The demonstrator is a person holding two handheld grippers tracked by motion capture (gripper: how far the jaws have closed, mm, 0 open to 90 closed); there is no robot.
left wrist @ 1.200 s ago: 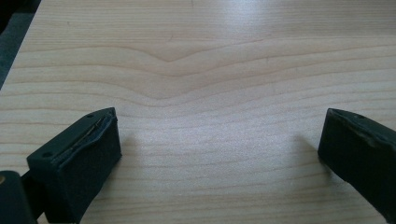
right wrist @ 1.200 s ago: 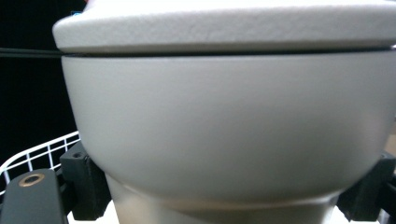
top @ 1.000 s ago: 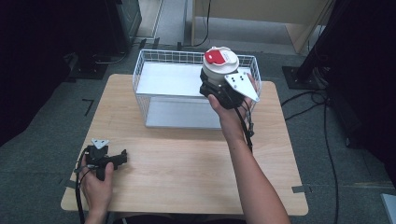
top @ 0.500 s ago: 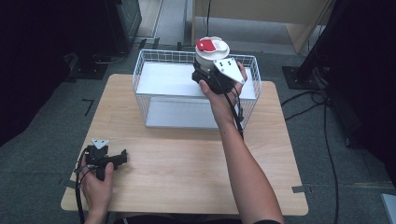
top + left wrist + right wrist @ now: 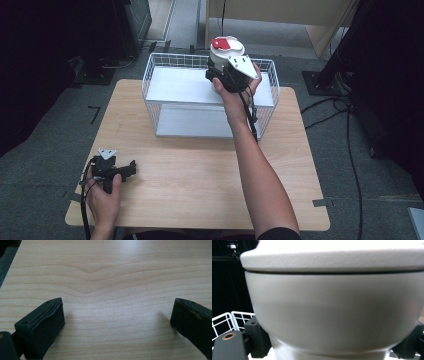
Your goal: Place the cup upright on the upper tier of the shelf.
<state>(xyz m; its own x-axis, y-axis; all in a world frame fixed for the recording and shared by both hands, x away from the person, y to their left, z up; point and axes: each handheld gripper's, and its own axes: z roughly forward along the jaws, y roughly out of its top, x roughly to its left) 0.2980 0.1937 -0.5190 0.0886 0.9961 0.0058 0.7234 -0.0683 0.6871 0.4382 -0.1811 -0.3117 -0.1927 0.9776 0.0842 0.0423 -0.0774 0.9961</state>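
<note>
Nearest, at seven o'clock on the wooden table (image 5: 200, 175), the left gripper (image 5: 131, 169) lies flat with its jaws spread wide and nothing between them. Farther off, towards twelve o'clock, the right gripper (image 5: 220, 67) clamps a white lidded container (image 5: 223, 52) with a red tab, held above the far side of the white wire basket (image 5: 150, 82).

much of the cup hidden or cropped
in the right gripper view the cup (image 5: 332, 305) runs past the top, right and bottom edges, its base unseen. in the high view the right gripper (image 5: 223, 76) and hand (image 5: 235, 90) cover the cup's lower part; the basket (image 5: 165, 60) hides table (image 5: 200, 175) behind it.
</note>
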